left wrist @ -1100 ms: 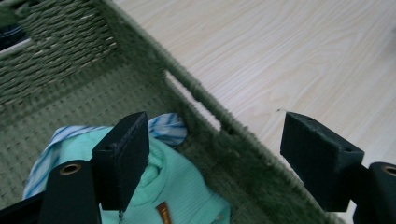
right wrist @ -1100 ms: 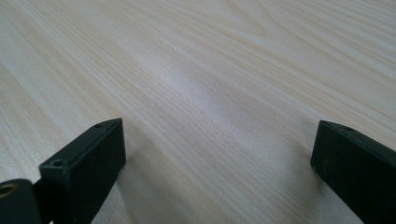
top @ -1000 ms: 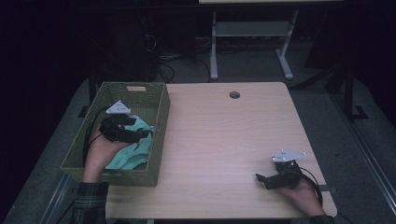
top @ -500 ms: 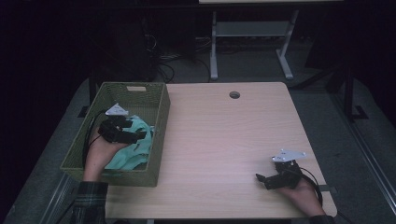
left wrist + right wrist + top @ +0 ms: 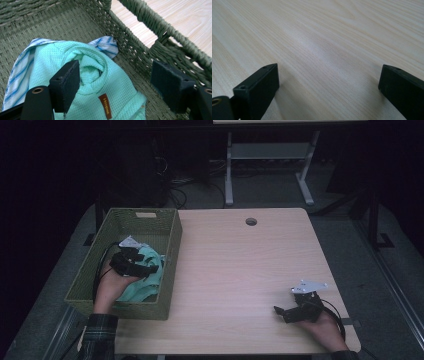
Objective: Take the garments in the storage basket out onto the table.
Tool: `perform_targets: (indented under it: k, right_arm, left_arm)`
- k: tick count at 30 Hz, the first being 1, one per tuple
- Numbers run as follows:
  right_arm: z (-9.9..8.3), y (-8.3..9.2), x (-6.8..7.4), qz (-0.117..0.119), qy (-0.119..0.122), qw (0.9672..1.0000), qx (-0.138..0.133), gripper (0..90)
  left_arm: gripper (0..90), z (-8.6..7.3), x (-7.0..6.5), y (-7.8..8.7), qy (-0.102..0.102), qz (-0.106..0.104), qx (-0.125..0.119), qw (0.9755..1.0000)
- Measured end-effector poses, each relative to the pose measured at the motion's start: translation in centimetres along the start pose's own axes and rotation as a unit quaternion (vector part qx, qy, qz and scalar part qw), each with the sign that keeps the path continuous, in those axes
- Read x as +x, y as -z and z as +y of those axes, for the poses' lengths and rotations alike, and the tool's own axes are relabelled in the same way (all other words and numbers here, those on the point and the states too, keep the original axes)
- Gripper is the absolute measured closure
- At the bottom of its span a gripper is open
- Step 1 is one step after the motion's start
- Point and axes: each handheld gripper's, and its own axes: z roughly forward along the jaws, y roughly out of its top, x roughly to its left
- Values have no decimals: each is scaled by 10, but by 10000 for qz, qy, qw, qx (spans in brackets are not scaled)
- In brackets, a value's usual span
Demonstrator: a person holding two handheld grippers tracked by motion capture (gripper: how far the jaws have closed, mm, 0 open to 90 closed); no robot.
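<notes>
Inside the green woven basket [image 5: 170, 237], the left gripper [image 5: 115, 82] hung with jaws spread wide over the mint waffle-weave towel [image 5: 110, 75], one pad against its folds, the other near the basket wall. A blue-striped cloth [image 5: 17, 70] lay beneath the towel. Well right of the basket, the right gripper [image 5: 328, 82] rested spread over the bare wooden table [image 5: 317, 37].

High view: fixed above my side, looking forward and down over the whole desk [image 5: 240, 270] from well back. Left gripper view: rides my left hand-held gripper [image 5: 113, 87], close inside the basket [image 5: 140, 47], which the high view shares. Right gripper view: on my right hand-held gripper [image 5: 328, 87], skimming low over bare desk.
</notes>
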Motion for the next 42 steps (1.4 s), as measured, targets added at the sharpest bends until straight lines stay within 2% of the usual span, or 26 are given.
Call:
perform_targets:
  k: [7, 8, 10, 14, 19, 22, 23, 25, 27, 29, 31, 34, 38, 42]
  right_arm:
    - [0, 0, 0, 0, -1, 10000, 1, 27]
    - [0, 0, 0, 0, -2, 10000, 1, 27]
    - [0, 0, 0, 0, 0, 10000, 1, 27]
    - [0, 0, 0, -1, 0, 10000, 2, 27]
    - [0, 0, 0, -1, 2, 10000, 2, 27]
    - [0, 0, 0, -1, 4, 10000, 3, 27]
    - [0, 0, 0, -2, 0, 10000, 3, 27]
    - [0, 0, 0, -1, 3, 10000, 3, 27]
    - [0, 0, 0, -1, 1, 10000, 3, 27]
    - [0, 0, 0, 0, 10, 10000, -1, 27]
    - [0, 0, 0, -1, 9, 10000, -2, 27]
    - [0, 0, 0, 0, 11, 10000, -1, 27]
    - [0, 0, 0, -2, 12, 10000, -3, 27]
    - [0, 0, 0, -1, 12, 10000, -2, 27]
  left_arm:
    - [233, -4, -1, -8, 28, -29, 143, 9999]
    - [233, -5, -2, -11, -7, -33, 236, 9997]
    - [233, -6, -2, -13, -2, -24, 270, 9996]
    - [233, -7, -3, -22, -86, 10, 569, 9983]
    - [232, -9, -6, -32, -208, 54, 943, 9953]
    - [232, -10, -9, -38, -242, 28, 1171, 9928]
    - [232, -11, -10, -40, -287, 28, 1284, 9913]
    - [232, -11, -10, -41, -282, 10, 1307, 9910]
    - [232, -12, -9, -42, -247, -23, 1406, 9898]
    - [232, -13, -9, -45, -244, -15, 1525, 9880]
    - [231, -14, -10, -49, -304, 2, 1692, 9851]
    - [231, -14, -11, -50, -321, 1, 1758, 9839]
    - [250, -15, -9, -50, -256, 28, 1786, 9836]
    - [371, -14, -7, -49, -108, 73, 1857, 9825]
